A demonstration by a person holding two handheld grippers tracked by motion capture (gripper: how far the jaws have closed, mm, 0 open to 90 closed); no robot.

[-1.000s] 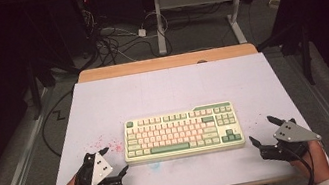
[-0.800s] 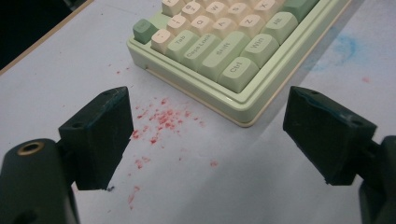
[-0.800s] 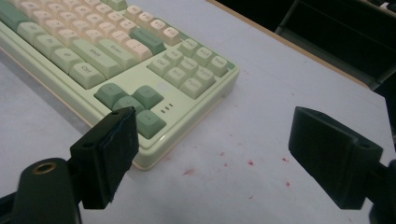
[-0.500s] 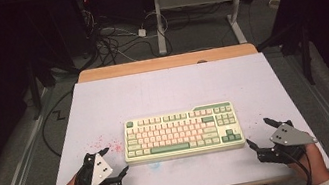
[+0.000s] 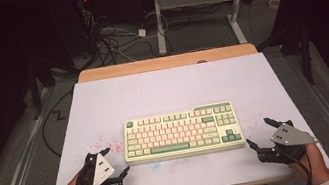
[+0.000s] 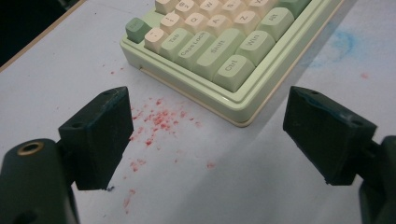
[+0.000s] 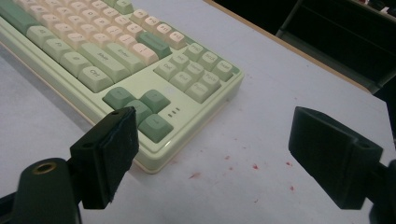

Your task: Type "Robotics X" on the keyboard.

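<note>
The keyboard (image 5: 182, 133) lies in the middle of the white table (image 5: 167, 89). The left gripper (image 5: 115, 161) waits at lower left, the right gripper (image 5: 261, 133) at lower right, both with jaws wide apart, holding nothing.

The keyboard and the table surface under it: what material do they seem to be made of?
The keyboard looks like moulded plastic: smooth pale green case with a faint sheen, matte cream and green keycaps with printed legends. The table top seems a matte white laminate or painted board, stained with red specks; a bare wood edge shows at its far side. The exact material is uncertain.
</note>
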